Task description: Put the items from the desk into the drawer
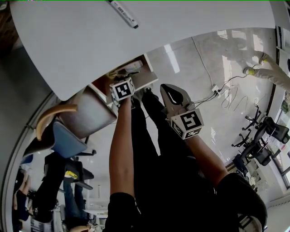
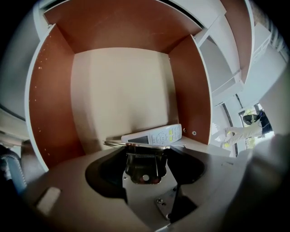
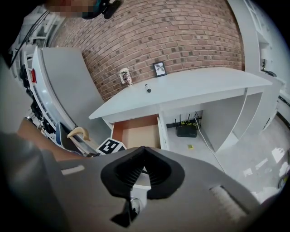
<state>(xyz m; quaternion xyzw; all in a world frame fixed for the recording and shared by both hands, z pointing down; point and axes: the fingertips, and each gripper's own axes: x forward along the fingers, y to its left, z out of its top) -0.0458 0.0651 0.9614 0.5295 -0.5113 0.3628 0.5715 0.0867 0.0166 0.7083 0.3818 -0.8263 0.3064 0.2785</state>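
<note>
**Figure: both grippers at the open drawer.** We show the left gripper [image 2: 145,150] pointing steeply down into the open drawer [image 2: 50,99]. Its jaws are set wide and clamped on a metal spring clip [image 2: 144,165], which fills the middle of the gap. Just beyond this gripper's tips, slightly to their right, a white remote control [image 2: 154,135] lies on the drawer's pale floor, near the brown right wall.

The right gripper [image 3: 144,150] hangs outside the drawer, beside the left one and nearer the person, tilted downward. Its jaws are pressed together with nothing between them (the ribbed pads meet along one line).

Ahead of and above the right gripper we see the counter [image 3: 199,84], where a marker pen [image 1: 123,13] lies well apart from both grippers. A brick wall [image 3: 181,31] stands behind the counter.
</note>
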